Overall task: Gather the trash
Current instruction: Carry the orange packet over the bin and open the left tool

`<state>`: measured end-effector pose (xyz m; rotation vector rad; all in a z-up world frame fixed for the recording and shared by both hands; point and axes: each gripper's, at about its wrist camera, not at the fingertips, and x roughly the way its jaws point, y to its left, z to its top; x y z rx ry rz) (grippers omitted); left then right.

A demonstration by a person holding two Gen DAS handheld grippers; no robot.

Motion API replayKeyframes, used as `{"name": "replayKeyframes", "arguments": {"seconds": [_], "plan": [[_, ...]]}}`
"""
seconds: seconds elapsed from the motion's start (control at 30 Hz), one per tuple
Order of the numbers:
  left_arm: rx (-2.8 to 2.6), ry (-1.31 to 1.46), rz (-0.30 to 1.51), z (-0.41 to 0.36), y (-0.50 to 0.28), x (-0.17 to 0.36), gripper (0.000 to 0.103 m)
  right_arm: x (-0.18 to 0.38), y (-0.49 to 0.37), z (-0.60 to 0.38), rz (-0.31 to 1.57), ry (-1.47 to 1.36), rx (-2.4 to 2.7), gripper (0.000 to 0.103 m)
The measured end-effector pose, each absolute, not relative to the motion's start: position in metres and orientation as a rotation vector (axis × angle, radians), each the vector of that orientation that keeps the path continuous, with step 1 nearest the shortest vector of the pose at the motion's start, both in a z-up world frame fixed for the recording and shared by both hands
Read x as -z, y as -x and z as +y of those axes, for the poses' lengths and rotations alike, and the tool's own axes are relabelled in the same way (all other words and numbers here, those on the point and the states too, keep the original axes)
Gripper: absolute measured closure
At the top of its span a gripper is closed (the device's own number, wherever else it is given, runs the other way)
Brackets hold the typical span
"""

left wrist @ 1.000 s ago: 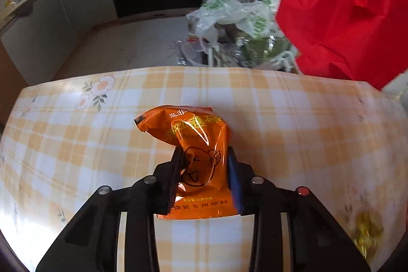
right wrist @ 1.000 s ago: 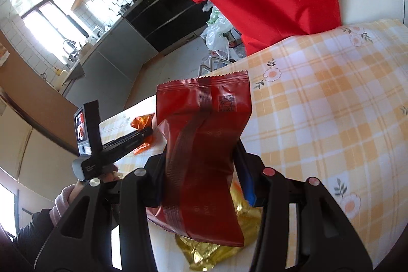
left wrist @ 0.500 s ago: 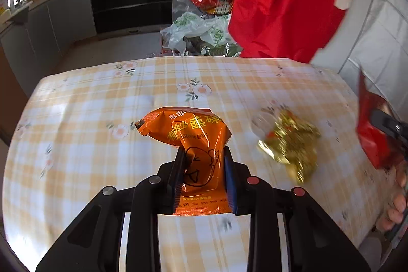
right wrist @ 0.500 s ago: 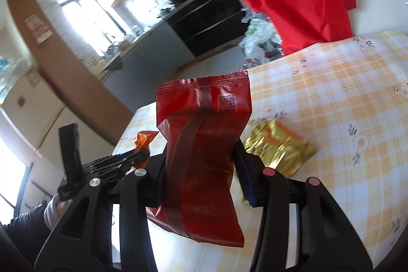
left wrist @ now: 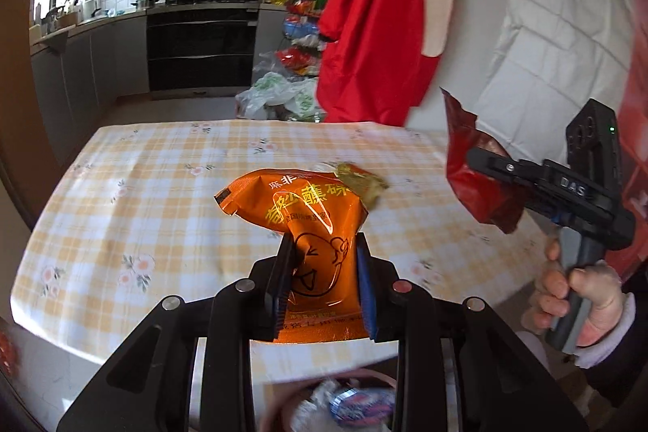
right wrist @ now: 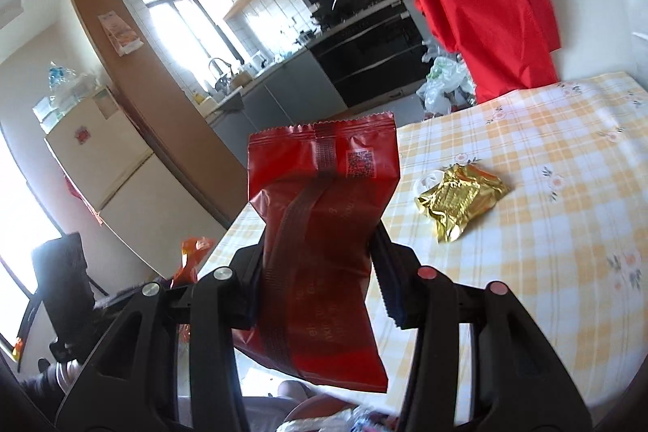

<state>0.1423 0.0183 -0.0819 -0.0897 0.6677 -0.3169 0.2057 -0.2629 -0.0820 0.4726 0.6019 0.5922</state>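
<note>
- Two wrappers are in hand, one per gripper; a third piece lies on the table. Step in hand, as I judge it: carrying picked-up trash off the table toward a receptacle near the person.
- Left wrist view: left gripper (left wrist: 324, 282) has its jaws closed on the orange snack packet (left wrist: 308, 225), pads pressing its lower half, the top flopping forward. The packet is clear of the checked tablecloth (left wrist: 133, 197), hanging over the near table edge.
- Same view, bottom edge: a rounded container rim (left wrist: 344, 377) with crumpled wrappers inside shows below the gripper, blurred; probably the bin, though I cannot confirm.
- Same view, right side: the right gripper (left wrist: 482, 158), held by a hand (left wrist: 575, 290), pinches the red packet (left wrist: 474, 181) in the air beside the table.
- Right wrist view: right gripper (right wrist: 320, 270) has its jaws clamped on the red packet (right wrist: 324, 229), gripped mid-body, upright, sealed end up, held above the near table edge.
- Same view: gold foil wrapper (right wrist: 461, 199) lies crumpled on the tablecloth, touching a small clear ring-shaped piece (right wrist: 429, 183), well apart from both grippers.
- Next move, judged: bring each packet over the container opening and release; the limp film may cling to the pads. The gold wrapper then remains to be fetched.
</note>
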Motion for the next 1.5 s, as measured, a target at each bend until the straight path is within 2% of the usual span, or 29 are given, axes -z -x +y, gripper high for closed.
{"name": "replayKeyframes", "arguments": {"seconds": [0.23, 0.47, 0.73, 1.03, 1.13, 1.27, 1.37, 1.5], "plan": [[0.429, 0.190, 0.676, 0.017, -0.075, 0.097, 0.074, 0.077, -0.123, -0.274, 0.559, -0.519, -0.524, 0.056], [0.437, 0.361, 0.705, 0.023, -0.035, 0.123, 0.071, 0.082, -0.079, -0.265, 0.571, -0.518, -0.499, 0.056], [0.407, 0.366, 0.760, 0.022, -0.007, 0.135, 0.068, 0.085, -0.051, -0.244, 0.574, -0.457, -0.517, 0.056], [0.392, 0.347, 0.799, 0.025, -0.012, 0.151, 0.065, 0.091, -0.054, -0.231, 0.595, -0.437, -0.539, 0.056], [0.389, 0.357, 0.815, 0.025, -0.015, 0.156, 0.062, 0.096, -0.057, -0.233, 0.612, -0.439, -0.535, 0.056], [0.398, 0.353, 0.811, 0.023, -0.017, 0.156, 0.047, 0.101, -0.060, -0.237, 0.626, -0.455, -0.527, 0.056], [0.395, 0.346, 0.807, 0.021, -0.017, 0.155, 0.040, 0.102, -0.059, -0.239, 0.631, -0.460, -0.525, 0.056], [0.390, 0.359, 0.804, 0.024, -0.016, 0.153, 0.038, 0.102, -0.059, -0.238, 0.631, -0.457, -0.526, 0.056]]}}
